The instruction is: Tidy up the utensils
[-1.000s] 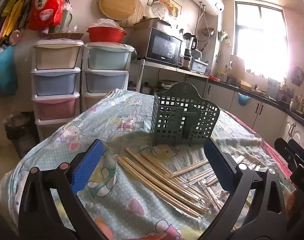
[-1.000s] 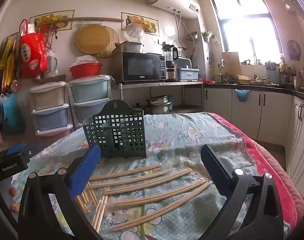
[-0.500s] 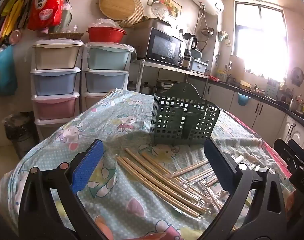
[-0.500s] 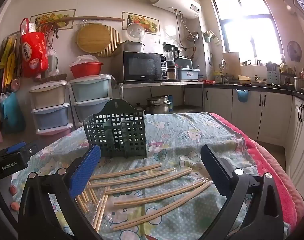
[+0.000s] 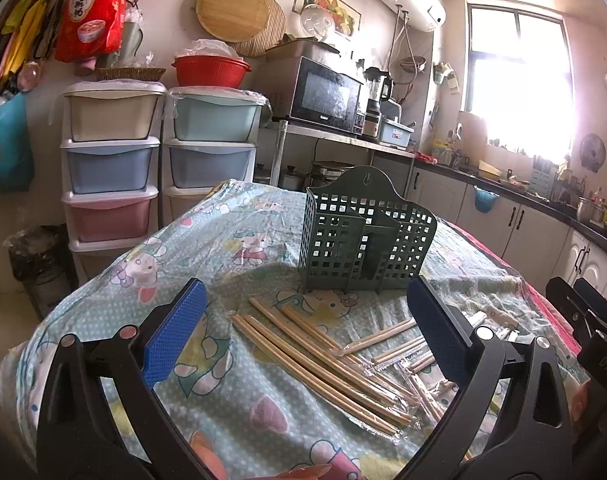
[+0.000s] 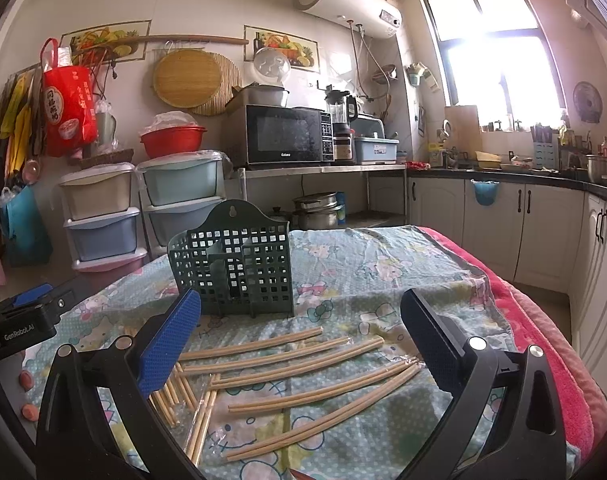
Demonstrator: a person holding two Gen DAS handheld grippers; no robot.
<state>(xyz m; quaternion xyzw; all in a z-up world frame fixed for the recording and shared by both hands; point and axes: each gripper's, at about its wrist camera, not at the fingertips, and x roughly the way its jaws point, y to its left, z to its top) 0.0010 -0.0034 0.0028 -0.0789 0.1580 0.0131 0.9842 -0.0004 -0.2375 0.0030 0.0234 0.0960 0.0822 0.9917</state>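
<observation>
On table, chopsticks (image 6: pixel 303 364) lying flat crosswise, holder (image 6: pixel 239 272) upright

"GenRobot.AI" marks the left tool (image 6: pixel 21 330); "Galanz" marks the microwave (image 6: pixel 285 135).

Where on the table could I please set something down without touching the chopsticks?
Bare cloth lies right of the basket, toward the red edge, and left of it. The near middle is crowded with chopsticks, some in wrappers.
</observation>
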